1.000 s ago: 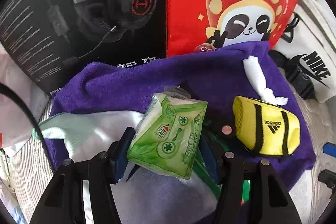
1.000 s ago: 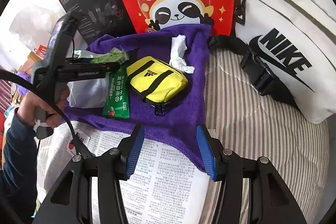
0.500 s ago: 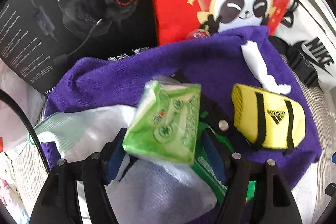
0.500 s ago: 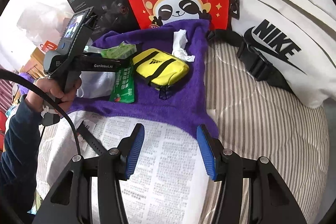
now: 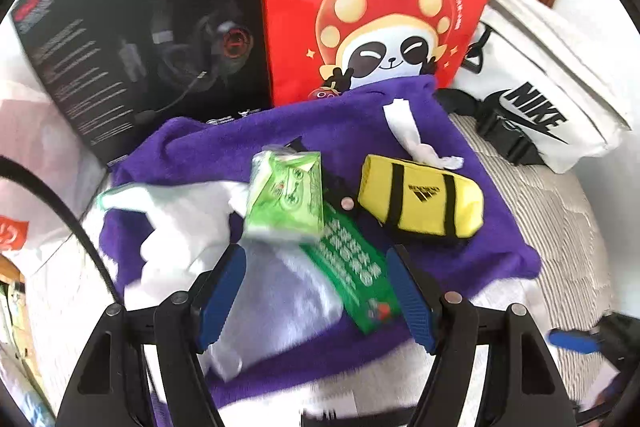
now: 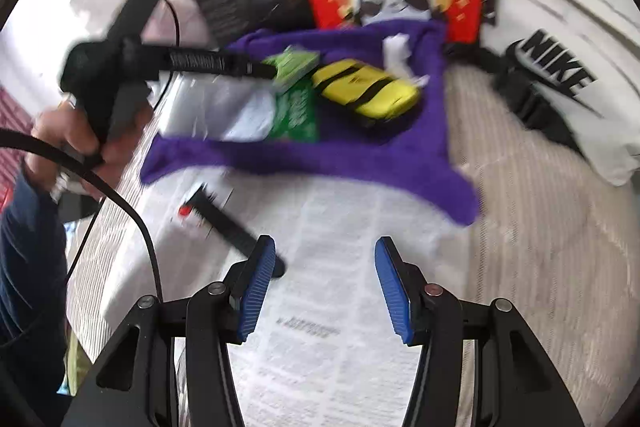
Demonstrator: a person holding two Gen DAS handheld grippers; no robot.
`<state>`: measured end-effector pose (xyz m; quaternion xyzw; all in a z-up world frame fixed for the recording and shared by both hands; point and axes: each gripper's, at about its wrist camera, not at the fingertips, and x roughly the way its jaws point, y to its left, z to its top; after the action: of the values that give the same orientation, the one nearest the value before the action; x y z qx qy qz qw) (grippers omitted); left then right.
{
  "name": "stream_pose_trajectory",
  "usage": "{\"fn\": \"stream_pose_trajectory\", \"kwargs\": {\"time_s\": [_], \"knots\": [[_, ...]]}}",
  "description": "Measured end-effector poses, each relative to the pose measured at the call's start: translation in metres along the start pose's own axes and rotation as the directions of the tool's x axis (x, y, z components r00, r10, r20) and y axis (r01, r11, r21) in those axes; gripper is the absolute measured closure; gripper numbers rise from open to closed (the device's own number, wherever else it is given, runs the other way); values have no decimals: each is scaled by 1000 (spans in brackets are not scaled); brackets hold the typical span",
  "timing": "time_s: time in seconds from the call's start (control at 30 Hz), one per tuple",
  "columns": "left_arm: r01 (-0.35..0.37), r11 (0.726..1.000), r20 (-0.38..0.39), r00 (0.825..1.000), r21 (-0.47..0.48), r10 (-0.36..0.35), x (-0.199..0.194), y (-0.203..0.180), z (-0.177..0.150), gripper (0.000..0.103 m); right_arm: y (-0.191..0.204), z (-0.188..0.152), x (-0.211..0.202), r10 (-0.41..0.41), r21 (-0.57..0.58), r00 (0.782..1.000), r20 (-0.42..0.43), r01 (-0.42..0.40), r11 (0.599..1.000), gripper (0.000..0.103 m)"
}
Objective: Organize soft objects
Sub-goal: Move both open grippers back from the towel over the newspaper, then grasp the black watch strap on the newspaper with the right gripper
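Green tissue pack [image 5: 285, 195] lies on purple towel [image 5: 404, 131], beyond left gripper [image 5: 316, 291], jaws wide, empty; right gripper [image 6: 325, 287] half-open, empty, over newspaper [image 6: 332, 227].

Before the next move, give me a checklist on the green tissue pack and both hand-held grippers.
1. Tissue pack released: ok, it lies ahead of the left hand-held gripper, clear of its pads.
2. Pack on the purple towel: ok, beside the yellow pouch.
3. Left jaws empty: ok, nothing between them.
4. Right hand-held gripper empty: ok, open over the newspaper.
5. Pack lying stable: cannot tell, picture blurred.
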<state>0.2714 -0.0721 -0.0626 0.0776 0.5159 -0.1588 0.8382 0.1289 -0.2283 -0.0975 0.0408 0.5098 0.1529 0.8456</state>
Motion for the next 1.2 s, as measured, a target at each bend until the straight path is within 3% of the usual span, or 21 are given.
{"fn": "stream_pose_trajectory", "kwargs": {"time_s": [0.3, 0.57, 0.73, 0.77, 0.8, 0.83, 0.93, 1.0, 1.2], "knots": [[-16, 1000, 51, 999, -25, 17, -48, 17, -40, 32, 42, -5, 40, 94, -141, 995, -30, -98, 985, 51], [-19, 996, 62, 998, -92, 25, -62, 40, -83, 31, 81, 6, 76, 58, -336, 997, -57, -74, 939, 53], [-26, 993, 66, 997, -113, 34, -64, 49, -97, 31, 97, 4, 91, 4, -434, 999, -48, -25, 901, 65], [-26, 992, 71, 997, -122, 35, -66, 52, -99, 31, 95, 6, 90, -1, -416, 999, -43, -17, 909, 76], [-26, 991, 75, 997, -131, 36, -67, 54, -101, 31, 90, 9, 90, -7, -375, 999, -42, -9, 927, 81], [-21, 989, 80, 996, -144, 33, -68, 57, -103, 31, 79, 13, 88, -2, -290, 999, -48, -12, 957, 82], [-14, 984, 84, 996, -178, 29, -69, 63, -112, 31, 59, 13, 81, 18, -166, 998, -59, -27, 986, 82], [-3, 981, 86, 996, -192, 20, -69, 64, -119, 31, 55, 8, 74, 12, -144, 999, -52, -19, 989, 83], [20, 977, 75, 997, -214, -4, -62, 68, -134, 31, 68, -1, 72, -22, -227, 996, -82, 3, 974, 81]]}}
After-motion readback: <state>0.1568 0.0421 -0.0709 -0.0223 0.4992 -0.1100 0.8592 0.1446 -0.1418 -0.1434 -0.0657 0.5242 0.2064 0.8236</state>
